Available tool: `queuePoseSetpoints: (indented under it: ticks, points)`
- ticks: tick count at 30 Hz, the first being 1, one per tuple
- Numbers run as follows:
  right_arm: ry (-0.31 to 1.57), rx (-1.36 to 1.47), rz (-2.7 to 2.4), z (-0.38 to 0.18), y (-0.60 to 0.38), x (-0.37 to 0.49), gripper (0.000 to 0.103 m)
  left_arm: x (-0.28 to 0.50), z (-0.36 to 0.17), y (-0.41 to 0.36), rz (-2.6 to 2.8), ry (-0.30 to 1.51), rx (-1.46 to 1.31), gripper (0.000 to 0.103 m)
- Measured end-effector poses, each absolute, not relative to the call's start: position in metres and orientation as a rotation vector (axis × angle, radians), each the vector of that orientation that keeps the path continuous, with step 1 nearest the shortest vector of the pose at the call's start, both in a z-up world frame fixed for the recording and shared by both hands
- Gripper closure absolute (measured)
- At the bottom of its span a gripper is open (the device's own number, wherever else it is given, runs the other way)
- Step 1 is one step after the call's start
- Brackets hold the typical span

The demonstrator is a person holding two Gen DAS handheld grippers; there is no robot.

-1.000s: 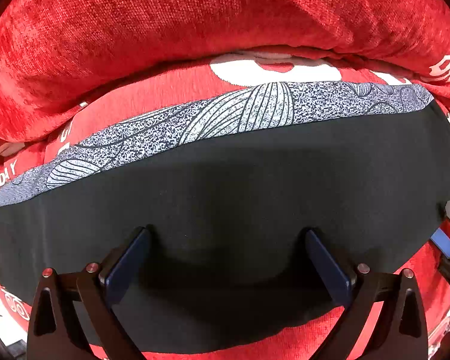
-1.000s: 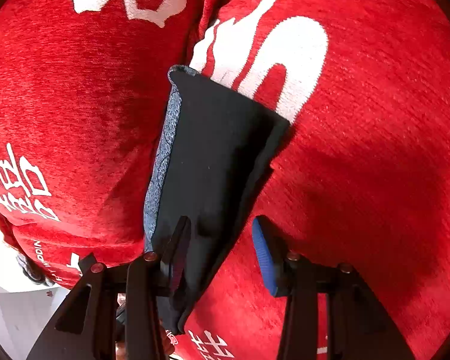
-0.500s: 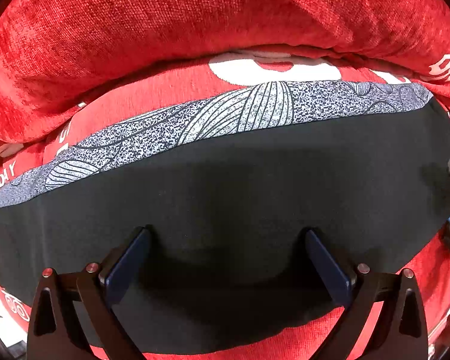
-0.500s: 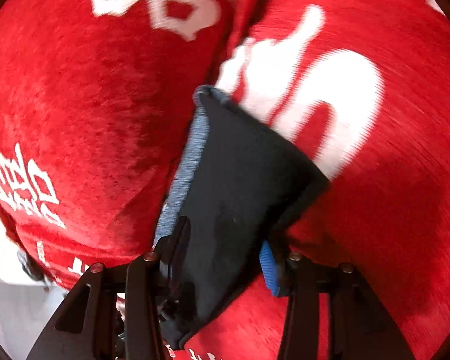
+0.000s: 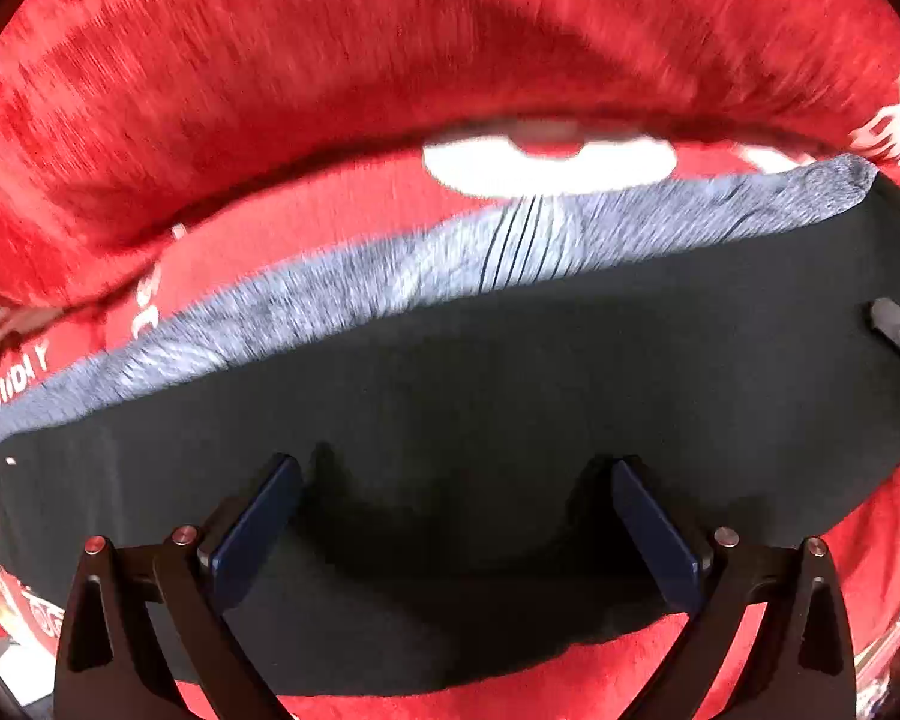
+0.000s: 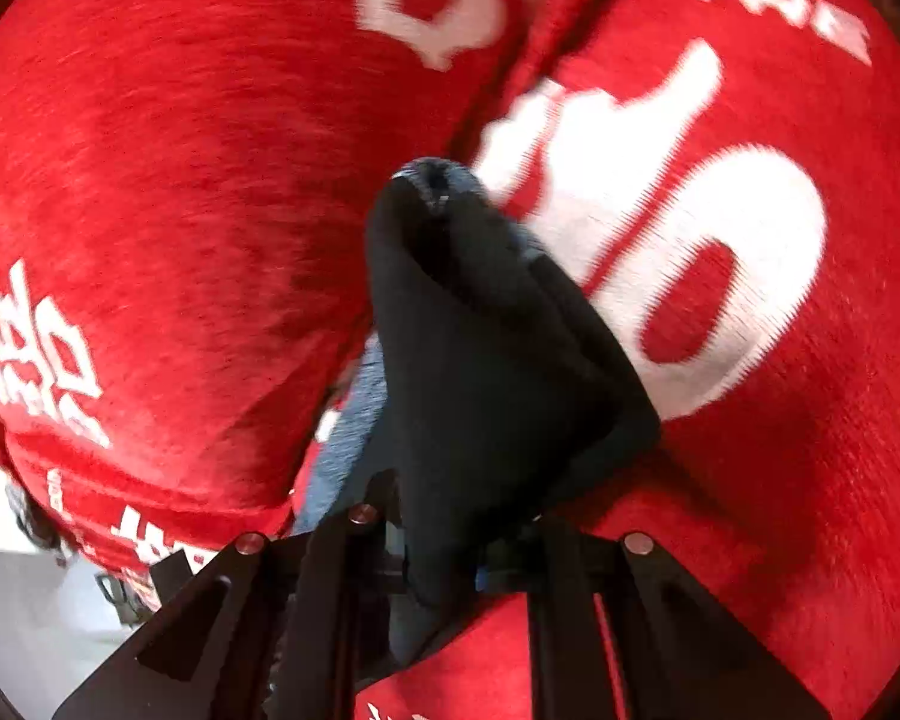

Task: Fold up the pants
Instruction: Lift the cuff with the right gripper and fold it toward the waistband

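Two tools work over one pair of pants [image 5: 510,420], a dark garment with a grey patterned strip along its far edge, spread on a red cover [image 5: 390,60] printed with white lettering. In the left wrist view the left tool [image 5: 456,516] points down at the dark cloth with its jaws spread wide; the blue pads [image 5: 258,528] stand well apart over the fabric and grip nothing, and the picture is blurred. At the right edge of that view a black part of the other tool shows at the pants' end. In the right wrist view the right tool [image 6: 444,546] is closing its jaws on the end of the pants [image 6: 486,360], with the dark cloth bunched between the pads and raised into a peaked fold off the red cover [image 6: 150,180].
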State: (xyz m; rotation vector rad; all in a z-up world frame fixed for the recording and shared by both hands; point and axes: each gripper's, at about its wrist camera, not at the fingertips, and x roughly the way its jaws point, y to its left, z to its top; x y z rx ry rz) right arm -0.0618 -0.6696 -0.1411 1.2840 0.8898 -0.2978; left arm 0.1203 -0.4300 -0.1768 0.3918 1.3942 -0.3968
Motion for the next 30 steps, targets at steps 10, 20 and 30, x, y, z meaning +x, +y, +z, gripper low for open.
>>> queuePoseSetpoints:
  ticks: [10, 20, 30]
  points:
    - [0.917, 1.042, -0.228, -0.087, -0.638, -0.051, 0.089, 0.113, -0.203, -0.436, -0.433, 1.412, 0.323, 0.0]
    - [0.964, 0.724, -0.177, -0.026, -0.562, -0.013, 0.089, 0.144, -0.175, -0.392, -0.485, 1.41, 0.226, 0.0]
    - [1.1, 0.349, -0.15, -0.025, -0.425, 0.042, 0.089, 0.192, -0.136, -0.238, -0.313, 1.286, 0.216, 0.0]
